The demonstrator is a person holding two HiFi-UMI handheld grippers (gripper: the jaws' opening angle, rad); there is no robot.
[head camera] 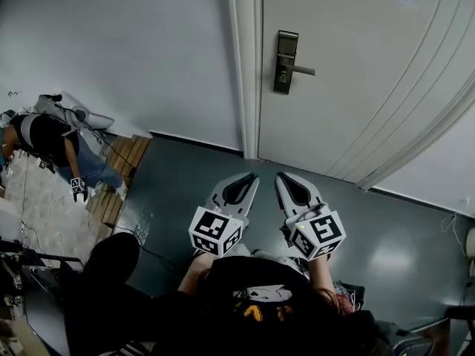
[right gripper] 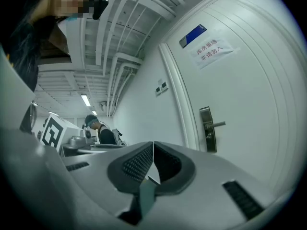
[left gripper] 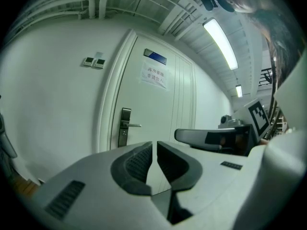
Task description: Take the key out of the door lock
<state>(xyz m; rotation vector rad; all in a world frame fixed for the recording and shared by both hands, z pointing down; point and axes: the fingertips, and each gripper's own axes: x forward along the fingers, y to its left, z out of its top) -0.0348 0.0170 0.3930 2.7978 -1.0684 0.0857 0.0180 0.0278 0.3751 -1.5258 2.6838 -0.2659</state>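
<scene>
My left tool (head camera: 251,176) and right tool (head camera: 282,176) are each pressed together with nothing between the jaws, held side by side over the dark grey floor (head camera: 193,176) and well apart from the white panelled door (head camera: 356,65). There is one door, with one tall dark metal lock plate (head camera: 286,61) near its frame edge, its long axis upright. One silver lever handle (head camera: 301,70) sticks out level from the plate, pointing away from the frame towards the door's middle. Just under the lever a small nub (right gripper: 211,137) shows on the plate, but it is too small for me to tell whether it is the key. One white paper notice (right gripper: 212,51) hangs higher up.
</scene>
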